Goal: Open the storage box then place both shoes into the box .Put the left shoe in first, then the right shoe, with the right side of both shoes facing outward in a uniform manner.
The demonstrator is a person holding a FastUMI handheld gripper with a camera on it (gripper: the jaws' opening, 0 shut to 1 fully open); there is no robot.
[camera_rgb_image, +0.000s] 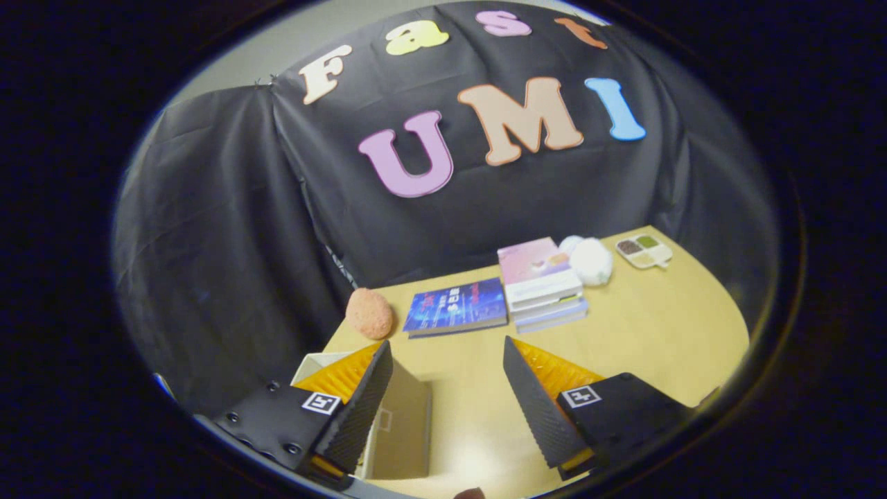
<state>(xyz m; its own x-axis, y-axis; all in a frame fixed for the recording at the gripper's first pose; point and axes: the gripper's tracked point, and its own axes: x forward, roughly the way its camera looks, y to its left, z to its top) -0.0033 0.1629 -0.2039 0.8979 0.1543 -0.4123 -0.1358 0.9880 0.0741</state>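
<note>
My gripper point(447, 357) hangs above the wooden table point(637, 333) with its fingers spread wide and nothing between them. Behind and below the left finger point(357, 409) stands the storage box point(402, 426), a tan cardboard box with a white rim; the finger covers much of it, and I cannot tell whether its lid is open. The right finger point(537, 409) is over bare tabletop.
Beyond the fingers a blue book point(457, 306) lies flat beside a stack of books with a pink cover point(540, 281). An orange stone-like lump point(369, 313) sits at the table's left end. A white fluffy ball point(590, 260) and a small divided tray point(644, 251) are farther back.
</note>
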